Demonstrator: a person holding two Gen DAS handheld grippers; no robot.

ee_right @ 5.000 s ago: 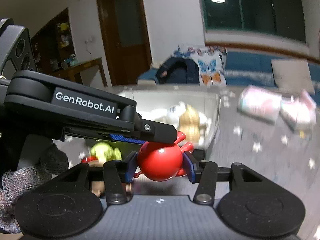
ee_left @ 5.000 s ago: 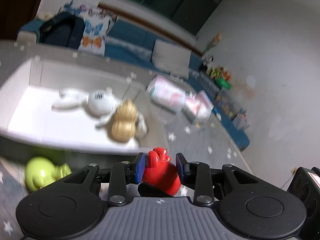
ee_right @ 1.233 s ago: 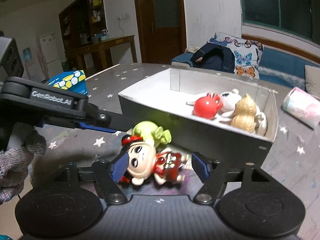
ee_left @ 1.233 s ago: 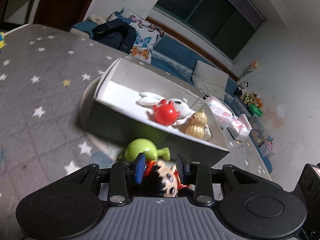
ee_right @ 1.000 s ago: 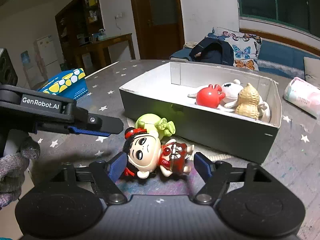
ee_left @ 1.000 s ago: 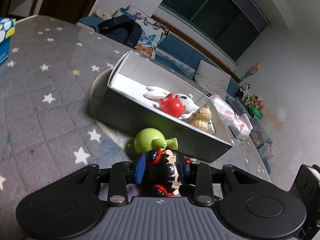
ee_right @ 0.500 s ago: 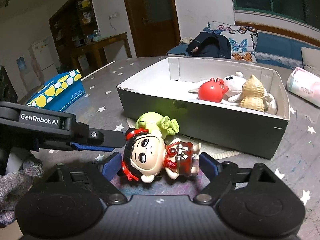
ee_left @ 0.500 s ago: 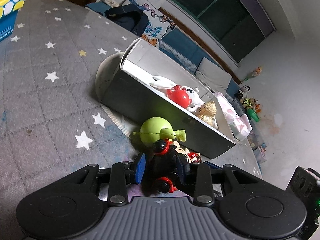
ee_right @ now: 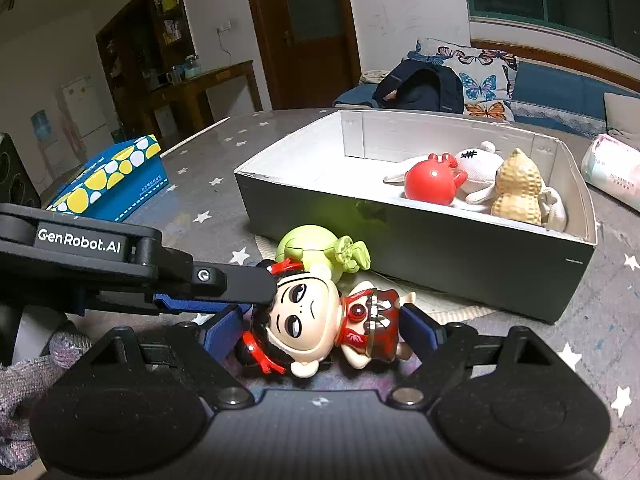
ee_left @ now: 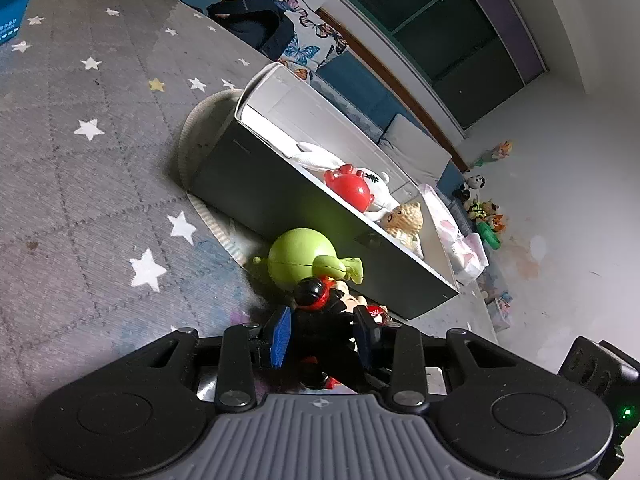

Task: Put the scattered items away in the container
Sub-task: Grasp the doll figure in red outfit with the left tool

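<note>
Two pairs of tongs around 1 doll (ee_right: 320, 320), lying on its back on the star-patterned surface (ee_left: 100, 184), just near of the container (ee_right: 420, 240). Left tongs (ee_left: 322, 334) pinched on the doll's black-haired head, seemingly pinning it so it cannot roll. Right tongs (ee_right: 324, 330) spread wide, pads clear of head and red dress alike, gripping nothing, probably set to take the body lengthwise. Green toy (ee_right: 320, 250) touching the doll, between it and the container's near wall. Inside, toward the right end: red crab (ee_right: 434, 184), white plush (ee_right: 476, 174), peanut figure (ee_right: 516, 190).
</note>
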